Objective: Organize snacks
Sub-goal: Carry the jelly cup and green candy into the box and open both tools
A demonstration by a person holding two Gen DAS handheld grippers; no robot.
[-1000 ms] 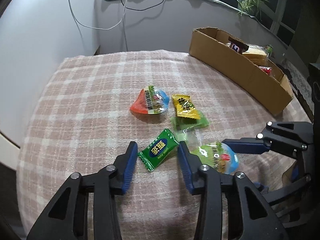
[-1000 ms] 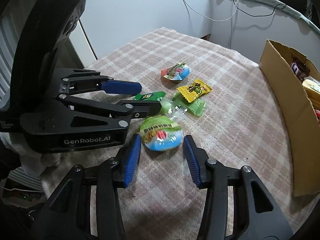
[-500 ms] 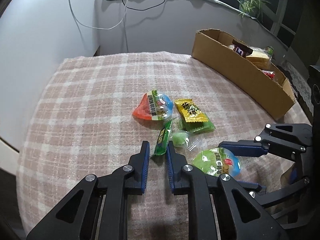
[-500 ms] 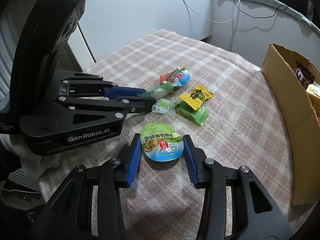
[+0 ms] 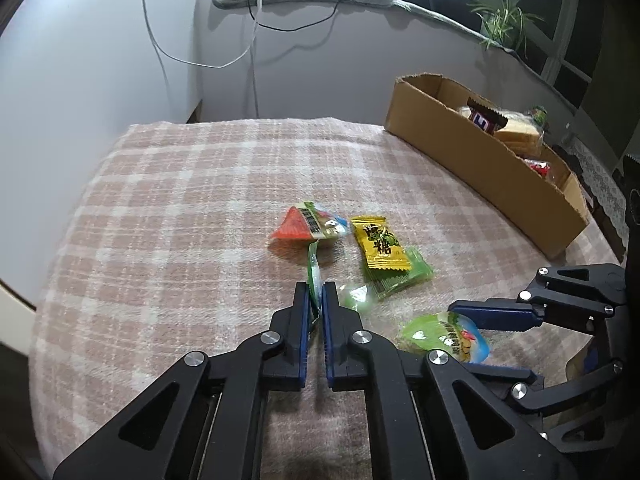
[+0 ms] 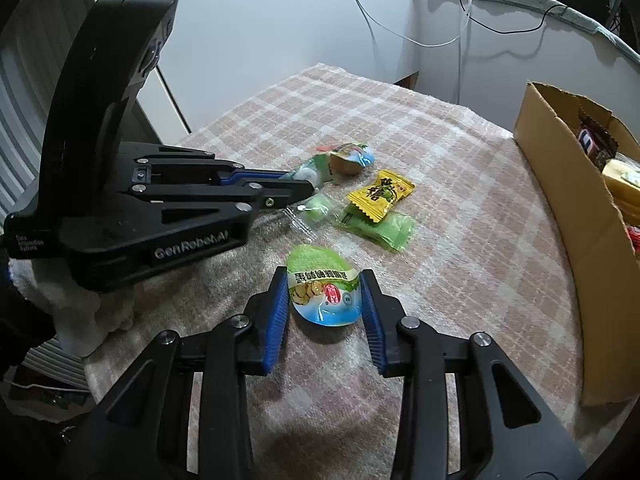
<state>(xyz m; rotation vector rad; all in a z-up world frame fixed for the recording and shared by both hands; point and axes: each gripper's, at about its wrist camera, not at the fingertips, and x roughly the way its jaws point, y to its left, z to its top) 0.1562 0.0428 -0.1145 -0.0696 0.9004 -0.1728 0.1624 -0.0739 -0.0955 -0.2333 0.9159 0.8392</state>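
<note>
1. The left claw has just been closing, and its blue pads now pinch a thin green snack packet turned on edge between them. The packet's far end pokes out past the tips toward the middle of the table, which is covered by a pink checked cloth.
2. The right claw has also just been narrowing. Its jaws stand partly apart around a round green-and-blue jelly cup, and both pads sit right against the cup's rim. Whether they press hard enough to hold it cannot be told; the cup lies flat on the cloth.
3. Just beyond the left claw's tip lies an orange-and-blue jelly cup, close to the end of the pinched packet.
4. To the right of that cup, a yellow candy packet rests on top of a pale green packet.
5. A small clear-wrapped green candy lies beside the left claw's right finger, between the two claws.
6. A cardboard box stands along the far right edge of the table, well apart from the loose snacks. It already holds several wrapped items, among them a dark wrapper and a pale yellow pack.
7. White cables hang down the wall behind the table, and a potted plant stands on the ledge above the box.
</note>
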